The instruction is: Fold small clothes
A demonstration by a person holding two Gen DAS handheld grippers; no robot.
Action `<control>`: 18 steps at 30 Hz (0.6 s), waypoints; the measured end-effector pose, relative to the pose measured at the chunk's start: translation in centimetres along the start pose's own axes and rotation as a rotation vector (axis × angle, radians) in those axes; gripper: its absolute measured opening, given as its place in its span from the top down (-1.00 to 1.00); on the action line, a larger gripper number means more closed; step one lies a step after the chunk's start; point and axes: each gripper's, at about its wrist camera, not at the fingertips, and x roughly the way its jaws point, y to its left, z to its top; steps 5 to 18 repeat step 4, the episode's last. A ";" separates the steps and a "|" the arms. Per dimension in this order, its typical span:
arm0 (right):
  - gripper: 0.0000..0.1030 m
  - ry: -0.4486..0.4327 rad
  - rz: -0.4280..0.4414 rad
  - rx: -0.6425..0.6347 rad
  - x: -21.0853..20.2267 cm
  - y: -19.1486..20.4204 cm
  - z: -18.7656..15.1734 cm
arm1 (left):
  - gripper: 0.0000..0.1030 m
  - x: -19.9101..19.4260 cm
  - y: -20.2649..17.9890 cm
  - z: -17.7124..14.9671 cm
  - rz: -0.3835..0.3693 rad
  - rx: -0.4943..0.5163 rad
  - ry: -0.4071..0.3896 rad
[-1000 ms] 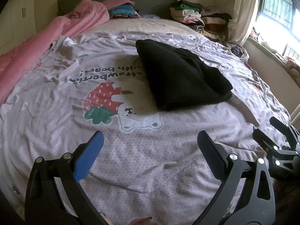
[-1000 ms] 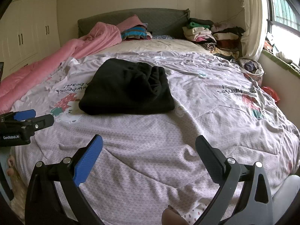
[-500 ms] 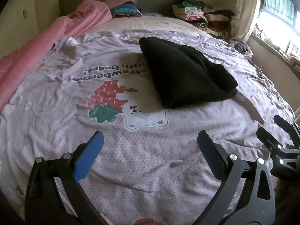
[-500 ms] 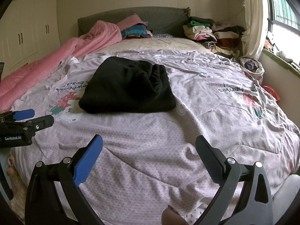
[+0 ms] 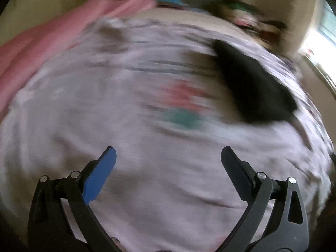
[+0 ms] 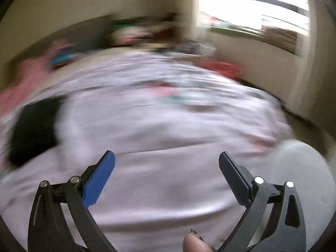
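Over the near edge of the bed, both tools hang with their jaws spread wide and nothing between them: the left gripper (image 5: 168,155) and the right gripper (image 6: 167,157) each show only pale printed bedcover (image 5: 147,189) under the fingers. A fingertip (image 6: 195,243) of the person peeks in at 6 o'clock of the right view. Both views are badly smeared, so detail is thin.

Farther out, the black garment (image 5: 256,88) lies on the cover as a compact dark mass, at about 2 o'clock from the left tool and at 9 o'clock (image 6: 33,130) from the right one, well apart from both. It looks already folded, though the blur makes that uncertain. Beyond it, a pink blanket (image 5: 42,48) runs along the left side, and a pile of clothes (image 6: 136,33) sits near the headboard.

My judgement: this is a gap between garments. The next move calls for reaching to the pile at 12 o'clock and bringing a fresh piece down flat.
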 end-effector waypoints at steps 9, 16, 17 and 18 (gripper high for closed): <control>-0.91 0.072 -0.357 0.233 4.3 -15.8 0.4 | -0.81 -0.1 12.0 3.2 0.253 -0.143 -0.046; -0.91 0.072 -0.357 0.233 4.3 -15.8 0.4 | -0.81 -0.1 12.0 3.2 0.253 -0.143 -0.046; -0.91 0.072 -0.357 0.233 4.3 -15.8 0.4 | -0.81 -0.1 12.0 3.2 0.253 -0.143 -0.046; -0.91 0.072 -0.357 0.233 4.3 -15.8 0.4 | -0.81 -0.1 12.0 3.2 0.253 -0.143 -0.046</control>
